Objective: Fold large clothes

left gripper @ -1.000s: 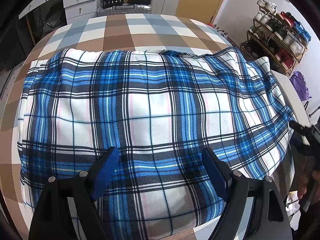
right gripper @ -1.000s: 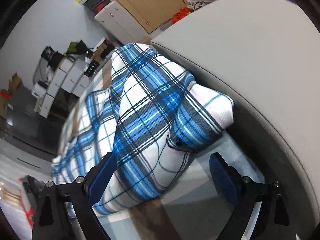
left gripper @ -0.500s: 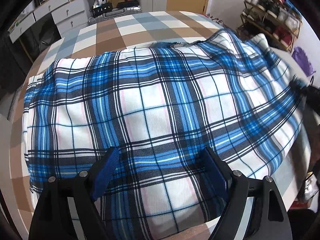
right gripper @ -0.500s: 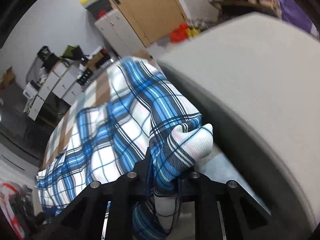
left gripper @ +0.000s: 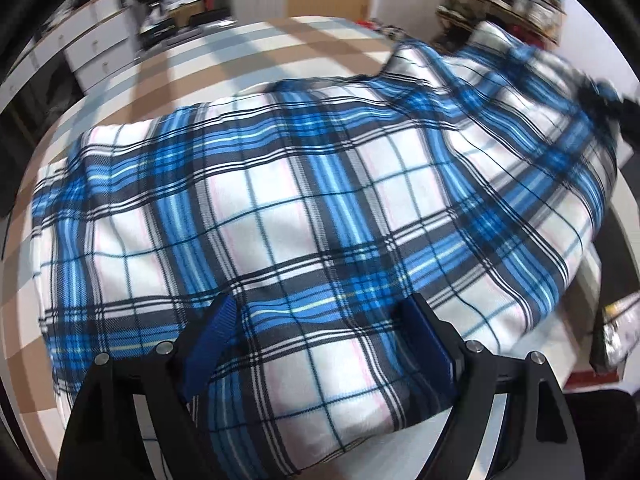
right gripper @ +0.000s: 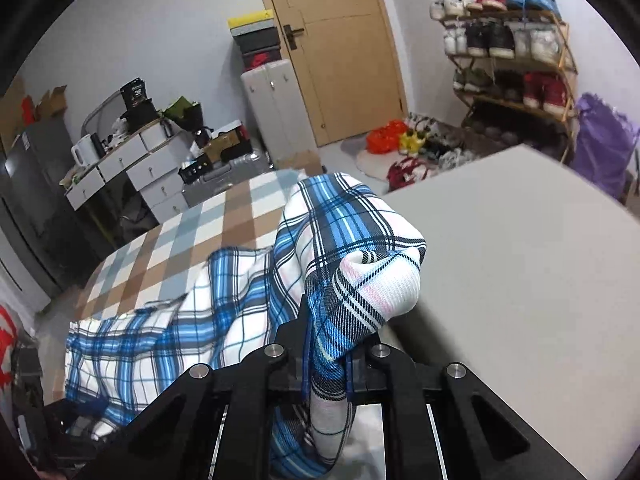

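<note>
A large blue, white and black plaid garment (left gripper: 304,216) lies spread over a checked brown, white and grey table (left gripper: 248,52). My left gripper (left gripper: 320,332) is open, its blue-padded fingers (left gripper: 214,332) just above the garment's near edge. My right gripper (right gripper: 326,364) is shut on a corner of the plaid garment (right gripper: 360,276) and holds it lifted above the table; the cloth trails down to the left. The right gripper also shows in the left wrist view (left gripper: 600,96), blurred, at the garment's raised far right corner.
A grey-white board (right gripper: 520,280) lies to the right of the lifted corner. Beyond the table stand white drawers (right gripper: 132,164), a suitcase (right gripper: 224,176), a wooden door (right gripper: 336,48) and a shoe rack (right gripper: 508,52). A purple bag (right gripper: 604,140) sits far right.
My right gripper closed on the garment's corner and lifted it up. The garment's right side rose and pulled taut. My left gripper stayed open over the near edge.
</note>
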Tool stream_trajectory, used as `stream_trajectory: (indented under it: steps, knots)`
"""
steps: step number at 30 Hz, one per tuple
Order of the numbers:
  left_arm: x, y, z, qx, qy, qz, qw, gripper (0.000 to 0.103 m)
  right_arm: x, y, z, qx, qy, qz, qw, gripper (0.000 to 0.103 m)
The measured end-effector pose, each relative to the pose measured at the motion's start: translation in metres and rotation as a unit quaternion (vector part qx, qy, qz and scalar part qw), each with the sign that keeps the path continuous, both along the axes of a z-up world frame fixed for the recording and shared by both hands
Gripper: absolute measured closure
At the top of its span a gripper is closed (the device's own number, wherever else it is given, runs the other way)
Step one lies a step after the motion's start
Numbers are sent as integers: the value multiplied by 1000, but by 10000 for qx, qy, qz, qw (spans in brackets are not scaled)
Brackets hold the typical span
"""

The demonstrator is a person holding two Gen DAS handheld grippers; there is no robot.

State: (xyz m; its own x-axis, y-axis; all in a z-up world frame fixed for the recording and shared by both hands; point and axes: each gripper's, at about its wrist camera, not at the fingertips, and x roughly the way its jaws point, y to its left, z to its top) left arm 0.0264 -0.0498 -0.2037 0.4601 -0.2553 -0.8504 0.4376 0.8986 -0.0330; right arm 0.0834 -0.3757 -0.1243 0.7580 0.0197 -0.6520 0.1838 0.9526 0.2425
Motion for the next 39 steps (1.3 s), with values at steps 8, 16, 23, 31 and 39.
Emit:
stream_trajectory:
  steps: [8, 16, 23, 31, 39]
  knots:
    - [-32, -19, 32, 74, 110, -838, 9964, 22, -26, 2, 48, -760, -148, 198, 9968, 92]
    - [-7, 103, 57, 335, -81, 657, 9972, 22, -46, 138, 76, -2272, -816, 1286, 9619, 92]
    - [-4, 204, 75, -905, 160, 1564, 9834, 22, -62, 320, 10, -3395, -866, 2430, 9046, 92]
    - [0, 215, 77, -2038, 428, 1365, 9685, 22, -84, 411, -106, -4182, -225, 3551, 8358, 89]
    - [31, 143, 112, -2825, 689, 171, 9566, 22, -74, 377, -97, -3050, 36, 3736, 8760, 83]
